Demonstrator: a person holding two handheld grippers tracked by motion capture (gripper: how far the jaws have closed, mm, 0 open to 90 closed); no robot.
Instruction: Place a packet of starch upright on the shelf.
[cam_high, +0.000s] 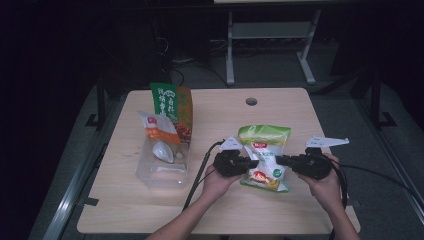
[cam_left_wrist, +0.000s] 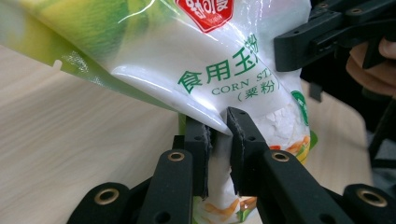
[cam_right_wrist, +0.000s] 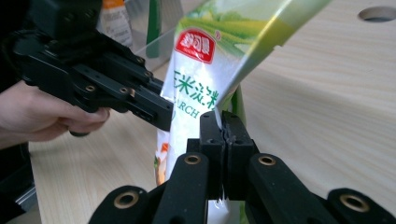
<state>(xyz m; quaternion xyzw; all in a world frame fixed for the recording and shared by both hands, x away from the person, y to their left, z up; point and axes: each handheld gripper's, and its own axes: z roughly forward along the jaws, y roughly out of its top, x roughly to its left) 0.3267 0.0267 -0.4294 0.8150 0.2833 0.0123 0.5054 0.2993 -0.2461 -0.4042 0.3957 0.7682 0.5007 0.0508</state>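
The bag of corn starch (cam_high: 263, 157) sits on the table (cam_high: 220, 215), just right of the clear plastic bin (cam_high: 163, 172) and between the two hands. The left gripper (cam_high: 248, 162) is clamped on the bag's left edge; in the left gripper view the film is pinched between the pads (cam_left_wrist: 240, 135), with a fold of it bunched in the gap. The right gripper (cam_high: 282, 160) is pressed together on the opposite edge, the jaws nearly meeting on a thin strip of film in the right gripper view.

Risks, as judged: both holds take only the film at the margins, not the body of the bag. The powder inside appears loose and heavy, so the film may slide out of either grip if the bag is lifted, or tear at the seam if the hands pull apart. An uneven lift could let the contents shift and tip the bag towards the bin.

The bin holds a tall green packet (cam_high: 170, 107) and a smaller orange-and-white packet (cam_high: 157, 129), both standing behind and left of the bag.

The table is pale wood grain with a round hole (cam_high: 251, 101) at the far side beyond the bag. The room is dim, with a grey floor and a white metal frame (cam_high: 270, 47) behind the table.
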